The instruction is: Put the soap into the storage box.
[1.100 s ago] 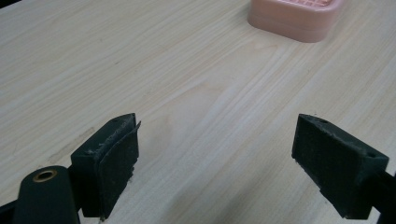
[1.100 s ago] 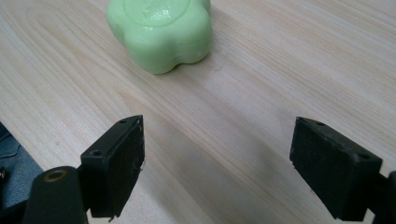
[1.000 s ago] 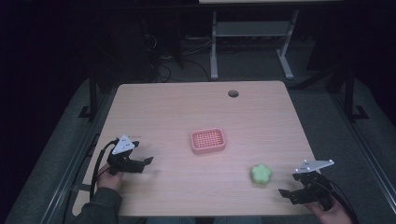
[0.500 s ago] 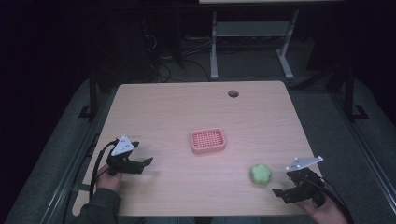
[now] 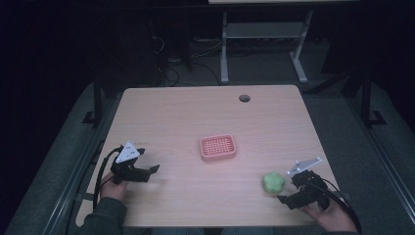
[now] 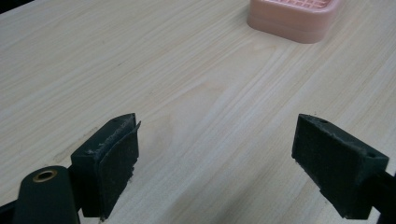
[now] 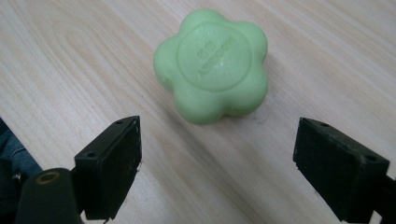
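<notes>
Change: over the last second the right gripper (image 5: 286, 196) has slid in along the near edge of the surface (image 5: 195, 112) toward the green soap (image 5: 273, 182); it now sits just beside it, not touching.
Left side: left gripper (image 5: 149, 171) unchanged, resting near the front left corner, well apart from everything.
Meaning: judged as the approach step of a pick. The soap is lined up between the right fingers (image 7: 109, 165) but not yet enclosed; a short push forward, then closing, looks like what remains.
Finger state: right fingers wide apart, nothing held; left fingers (image 6: 109, 161) also wide apart, over bare wood.
Soap: flower-shaped bar, six rounded lobes, matte pale green, round stamped medallion on top; lettering too soft to read. It lies flat, right of centre near the front edge.
Soap dish: pink soap dish (image 5: 218, 147), rounded rectangle with a slotted grid top, probably plastic, empty, mid-surface, well apart from the soap.
Surface: pale wood-grain laminate, smooth, cable hole (image 5: 244, 98) near the far edge.
</notes>
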Demonstrator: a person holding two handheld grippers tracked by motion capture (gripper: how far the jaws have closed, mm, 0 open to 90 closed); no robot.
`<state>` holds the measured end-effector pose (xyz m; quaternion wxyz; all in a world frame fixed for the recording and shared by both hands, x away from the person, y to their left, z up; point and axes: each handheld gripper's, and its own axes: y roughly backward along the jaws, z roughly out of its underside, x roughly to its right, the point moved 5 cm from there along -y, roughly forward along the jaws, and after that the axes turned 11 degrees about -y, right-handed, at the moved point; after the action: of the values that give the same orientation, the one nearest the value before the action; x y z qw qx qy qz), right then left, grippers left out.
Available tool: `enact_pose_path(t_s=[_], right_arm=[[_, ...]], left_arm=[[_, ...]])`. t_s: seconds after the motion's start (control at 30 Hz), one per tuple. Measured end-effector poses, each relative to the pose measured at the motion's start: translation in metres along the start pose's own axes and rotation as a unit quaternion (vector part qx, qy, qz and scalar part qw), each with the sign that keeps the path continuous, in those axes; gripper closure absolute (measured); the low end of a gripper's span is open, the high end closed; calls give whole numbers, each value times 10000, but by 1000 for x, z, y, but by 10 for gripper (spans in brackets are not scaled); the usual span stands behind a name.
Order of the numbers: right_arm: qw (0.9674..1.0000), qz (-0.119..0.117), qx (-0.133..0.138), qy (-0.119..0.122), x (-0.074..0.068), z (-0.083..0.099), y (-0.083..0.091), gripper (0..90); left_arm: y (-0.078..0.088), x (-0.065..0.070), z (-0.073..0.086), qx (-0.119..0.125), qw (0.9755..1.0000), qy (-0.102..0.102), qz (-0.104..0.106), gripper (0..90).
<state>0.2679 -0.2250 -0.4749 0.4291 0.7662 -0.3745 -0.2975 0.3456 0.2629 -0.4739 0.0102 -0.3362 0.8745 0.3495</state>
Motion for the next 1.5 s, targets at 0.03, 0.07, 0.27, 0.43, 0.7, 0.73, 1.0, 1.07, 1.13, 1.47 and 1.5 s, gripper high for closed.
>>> enact_pose_path(t_s=[0.03,0.07,0.27,0.43,0.7,0.73,1.0,1.07,1.13,1.47,1.5], right_arm=[[10000,-13,-9,27,0,-2,0,152],[10000,-9,-20,49,-1,-3,0,153],[9994,40,-168,286,-8,-14,-2,152],[9989,37,-264,389,-11,-22,-7,152],[9984,16,-360,442,-15,-33,-15,152],[9983,-3,-396,420,-15,-33,-16,152],[9976,61,-517,457,-14,-39,-23,152],[9973,73,-554,480,-15,-40,-25,153],[9969,92,-589,506,-15,-41,-27,152],[9956,142,-736,553,-15,-43,-36,153],[9955,135,-751,560,-16,-43,-37,153]], left_arm=[[0,0,0,-6,10000,2,-1,144],[0,1,0,11,10000,22,-6,144],[1,0,0,-5,10000,44,3,144],[1,0,0,-9,10000,29,10,144],[1,0,0,10,10000,40,3,144],[1,1,0,32,10000,65,0,144],[1,1,0,31,10000,63,1,144],[2,0,0,-19,10000,-18,5,144],[2,-1,0,-19,10000,-17,5,144],[2,-1,0,-4,10000,-15,-1,144],[2,-1,0,-5,10000,-21,1,144]])
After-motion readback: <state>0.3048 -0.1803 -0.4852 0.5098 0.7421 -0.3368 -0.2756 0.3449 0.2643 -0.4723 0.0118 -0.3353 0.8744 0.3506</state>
